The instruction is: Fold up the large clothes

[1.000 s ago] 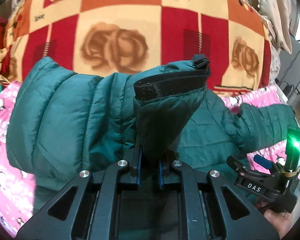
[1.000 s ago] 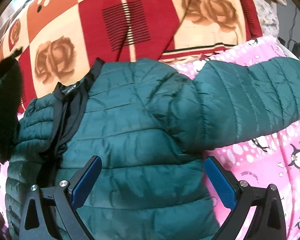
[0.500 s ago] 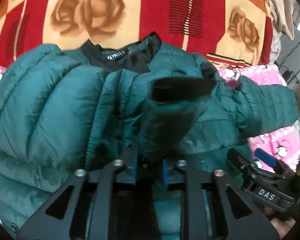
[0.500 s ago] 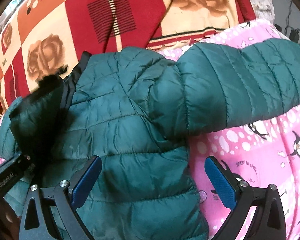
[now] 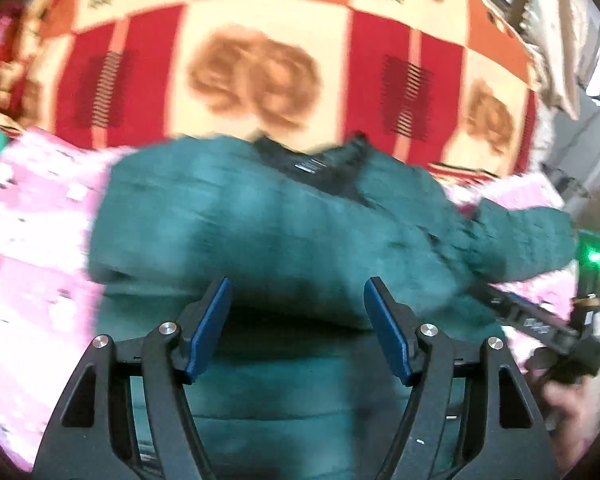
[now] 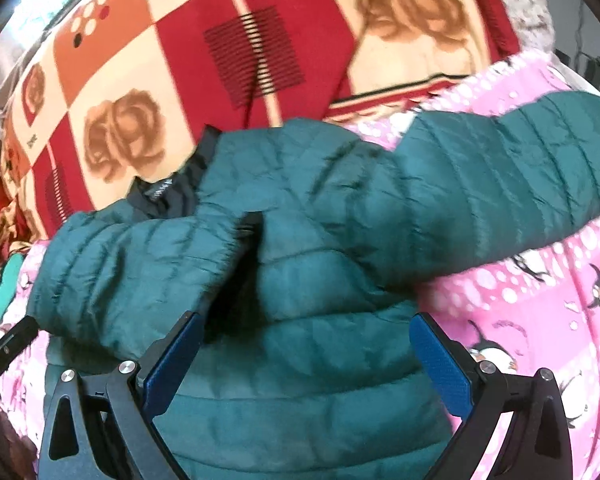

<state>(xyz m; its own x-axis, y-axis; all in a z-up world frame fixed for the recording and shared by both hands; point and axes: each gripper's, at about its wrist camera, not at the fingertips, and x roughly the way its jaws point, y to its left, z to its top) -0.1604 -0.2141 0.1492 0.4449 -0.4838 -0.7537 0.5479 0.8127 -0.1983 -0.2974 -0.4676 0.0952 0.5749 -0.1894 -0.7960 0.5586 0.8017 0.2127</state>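
A dark green quilted puffer jacket (image 6: 300, 264) lies on a pink penguin-print sheet (image 6: 540, 300). Its left sleeve (image 6: 140, 264) is folded across the chest, cuff near the middle. The right sleeve (image 6: 500, 176) stretches out to the right. In the blurred left wrist view the jacket (image 5: 280, 232) fills the middle, black collar (image 5: 316, 164) at the top. My left gripper (image 5: 298, 308) hovers over the jacket's body, jaws opening, nothing pressed between them. My right gripper (image 6: 304, 356) stands open over the jacket's lower body, pads apart from the fabric. The right gripper (image 5: 540, 328) also shows at the left view's right edge.
A red, orange and cream rose-patterned blanket (image 6: 260, 48) covers the bed behind the jacket. Red and green cloth (image 6: 4, 264) lies bunched at the far left. A hand (image 5: 568, 400) holds the right tool at the lower right of the left wrist view.
My left gripper let go of the sleeve cuff and opened, then drew back. The sleeve now lies folded across the jacket's chest. The right gripper stayed open over the jacket.
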